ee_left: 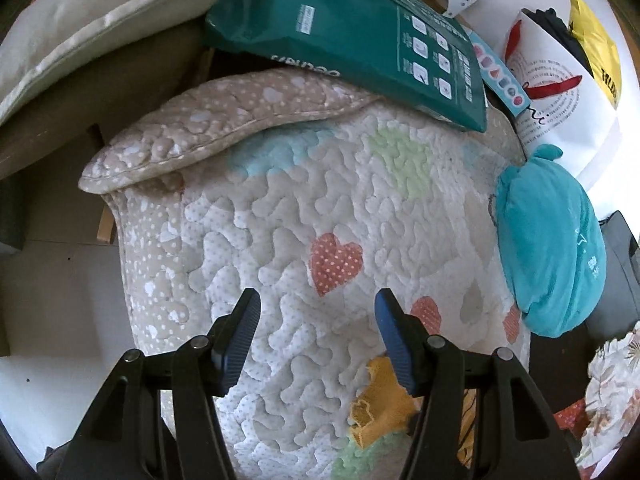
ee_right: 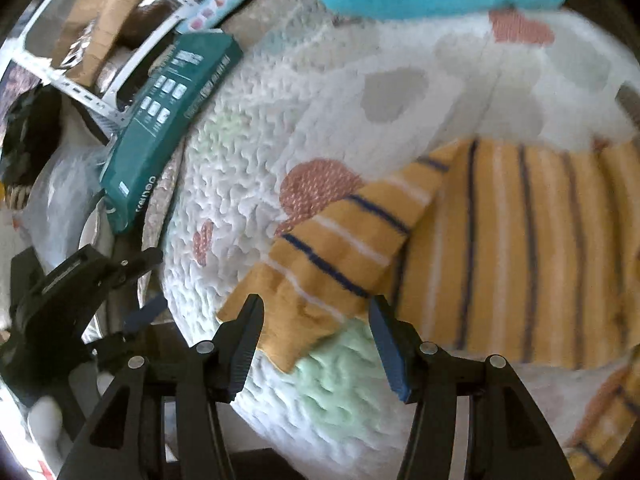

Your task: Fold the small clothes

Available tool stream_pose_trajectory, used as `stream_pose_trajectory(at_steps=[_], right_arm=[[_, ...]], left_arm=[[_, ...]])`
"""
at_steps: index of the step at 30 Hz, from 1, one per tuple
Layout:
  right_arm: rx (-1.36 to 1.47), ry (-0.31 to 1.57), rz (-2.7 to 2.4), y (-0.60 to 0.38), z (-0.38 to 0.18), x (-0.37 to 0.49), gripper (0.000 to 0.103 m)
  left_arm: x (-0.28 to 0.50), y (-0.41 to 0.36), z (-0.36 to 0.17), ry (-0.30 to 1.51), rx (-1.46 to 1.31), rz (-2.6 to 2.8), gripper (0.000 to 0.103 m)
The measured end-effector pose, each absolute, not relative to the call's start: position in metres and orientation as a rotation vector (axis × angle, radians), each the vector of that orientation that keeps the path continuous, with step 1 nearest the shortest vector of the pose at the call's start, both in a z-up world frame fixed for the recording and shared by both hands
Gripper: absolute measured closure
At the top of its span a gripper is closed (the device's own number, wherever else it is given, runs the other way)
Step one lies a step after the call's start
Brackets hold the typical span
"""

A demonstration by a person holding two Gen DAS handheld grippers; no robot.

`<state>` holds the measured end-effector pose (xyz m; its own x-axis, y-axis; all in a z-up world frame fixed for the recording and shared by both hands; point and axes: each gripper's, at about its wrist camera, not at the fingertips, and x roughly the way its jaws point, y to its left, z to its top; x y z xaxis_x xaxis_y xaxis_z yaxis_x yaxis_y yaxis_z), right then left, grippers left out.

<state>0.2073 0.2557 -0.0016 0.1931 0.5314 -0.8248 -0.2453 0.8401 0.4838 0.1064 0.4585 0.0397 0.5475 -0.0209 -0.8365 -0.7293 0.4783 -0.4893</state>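
A small mustard-yellow garment with navy and white stripes [ee_right: 500, 248] lies on a white quilted mat with hearts [ee_right: 256, 152]. One sleeve [ee_right: 340, 248] is folded across, its cuff lying between my right gripper's fingers. My right gripper [ee_right: 316, 312] is open just above that cuff and holds nothing. In the left wrist view only a yellow corner of the garment [ee_left: 376, 404] shows, below the right finger. My left gripper [ee_left: 316, 308] is open and empty over the quilted mat [ee_left: 320, 200]. The left gripper also shows at the left edge of the right wrist view [ee_right: 100, 280].
A dark green package [ee_left: 352, 36] lies at the mat's far edge, also in the right wrist view [ee_right: 168, 120]. A teal plush cushion [ee_left: 552, 248] sits at the mat's right side. A white printed bag [ee_left: 560, 80], a beige pillow [ee_left: 80, 28] and a white rack [ee_right: 100, 40] stand around.
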Motion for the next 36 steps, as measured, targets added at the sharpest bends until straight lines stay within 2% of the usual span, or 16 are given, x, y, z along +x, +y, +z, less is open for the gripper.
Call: stream_pose_trajectory(at_steps=[2,3,4,5,16,19,26,32,36], right_arm=[[0.265,1.279,0.539,0.263,-0.009,0.208,0.044],[0.257,1.278,0.532,0.266,-0.009,0.209,0.057],[0.247,1.269,0.528,0.268,-0.009,0.208,0.087],[0.246,1.265,0.543,0.268,-0.008,0.207,0.097],[0.172,1.148,0.468,0.202,0.048,0.199,0.099],[0.063,1.123,0.421,0.166,0.068,0.194,0.099],[-0.219,1.122,0.05,0.008,0.1,0.185,0.1],[-0.315,1.183,-0.345,-0.127,0.077,0.18,0.1],[-0.222,1.226,-0.495,-0.188,0.051,0.17,0.098]], left_arm=[[0.109,0.455,0.041,0.903,-0.985,0.504,0.044],[0.11,0.452,0.042,0.906,-0.982,0.495,0.044],[0.112,0.45,0.042,0.91,-0.976,0.484,0.044],[0.113,0.448,0.042,0.913,-0.97,0.477,0.044],[0.126,0.422,0.045,0.959,-0.91,0.416,0.044],[0.133,0.408,0.048,0.975,-0.856,0.377,0.044],[0.155,0.348,0.052,1.035,-0.735,0.229,0.044],[0.171,0.273,0.061,1.073,-0.603,0.083,0.044],[0.177,0.225,0.064,1.098,-0.523,-0.004,0.044]])
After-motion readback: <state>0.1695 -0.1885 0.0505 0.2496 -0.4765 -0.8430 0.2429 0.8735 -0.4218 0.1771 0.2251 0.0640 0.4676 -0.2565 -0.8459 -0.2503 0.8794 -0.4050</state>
